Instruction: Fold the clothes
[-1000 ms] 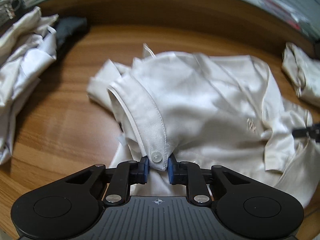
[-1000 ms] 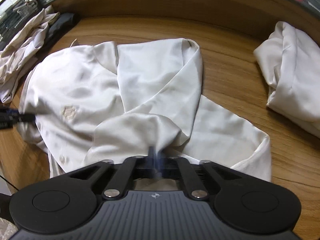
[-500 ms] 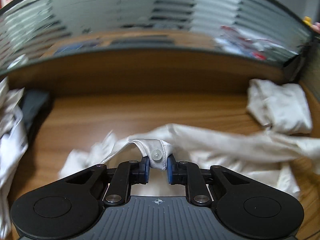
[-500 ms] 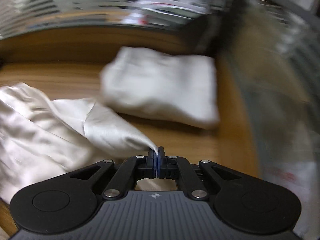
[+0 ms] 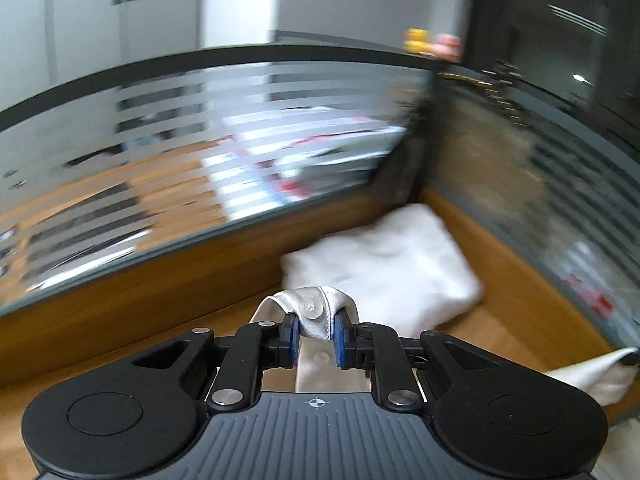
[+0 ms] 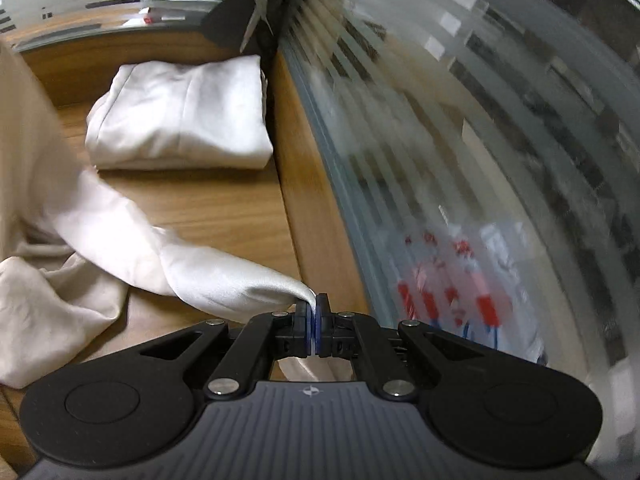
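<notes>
Both tongs grip the shirt (image 6: 120, 240): left tongs (image 5: 315, 334) its collar (buttoned); right tongs (image 6: 314, 330) an edge.

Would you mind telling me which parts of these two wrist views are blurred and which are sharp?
Left wrist: the left gripper and the shirt collar it clamps are sharp; the folded shirt and glass partition are smeared. Right wrist: the right gripper is sharp, the partition streaked.

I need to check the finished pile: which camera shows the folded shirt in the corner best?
The right wrist view: the folded shirt lies sharp and whole against the wooden wall. The left wrist view shows it only as a blurred white shape behind the collar held there.
</notes>
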A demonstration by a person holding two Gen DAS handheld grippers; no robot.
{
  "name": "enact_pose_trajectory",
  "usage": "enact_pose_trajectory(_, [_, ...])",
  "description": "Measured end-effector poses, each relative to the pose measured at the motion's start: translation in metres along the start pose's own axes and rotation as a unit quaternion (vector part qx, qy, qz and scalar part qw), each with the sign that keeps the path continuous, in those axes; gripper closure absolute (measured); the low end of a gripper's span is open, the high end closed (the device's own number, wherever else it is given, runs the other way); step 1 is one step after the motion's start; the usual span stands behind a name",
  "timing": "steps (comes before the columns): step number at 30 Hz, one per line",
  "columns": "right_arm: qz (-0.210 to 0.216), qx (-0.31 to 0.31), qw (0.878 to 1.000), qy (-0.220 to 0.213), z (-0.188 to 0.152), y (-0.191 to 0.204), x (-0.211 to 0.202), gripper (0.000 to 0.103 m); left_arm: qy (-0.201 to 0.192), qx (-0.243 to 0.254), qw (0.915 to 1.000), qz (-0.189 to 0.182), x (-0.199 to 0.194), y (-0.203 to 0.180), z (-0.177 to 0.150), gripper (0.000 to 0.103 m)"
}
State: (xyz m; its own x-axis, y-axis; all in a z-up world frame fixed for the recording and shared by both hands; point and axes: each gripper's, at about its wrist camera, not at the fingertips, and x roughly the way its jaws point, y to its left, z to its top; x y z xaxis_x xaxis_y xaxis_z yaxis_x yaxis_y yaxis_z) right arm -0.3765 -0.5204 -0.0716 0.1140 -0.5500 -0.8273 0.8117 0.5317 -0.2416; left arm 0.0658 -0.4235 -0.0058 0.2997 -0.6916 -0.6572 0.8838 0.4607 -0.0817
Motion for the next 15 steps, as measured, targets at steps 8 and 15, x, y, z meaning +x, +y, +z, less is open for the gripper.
enact_pose_trajectory(8, [0.025, 0.015, 1.0, 0.006, -0.011, 0.018, -0.001, 0.099, 0.05, 0.054, 0.9967, -0.035, 0.038, -0.058, -0.015, 0.066])
enact_pose_trajectory(15, [0.061, 0.013, 0.998, -0.017, 0.011, 0.035, 0.0, 0.068, 0.07, 0.01, 0.9974, -0.013, 0.025, -0.026, -0.051, 0.03])
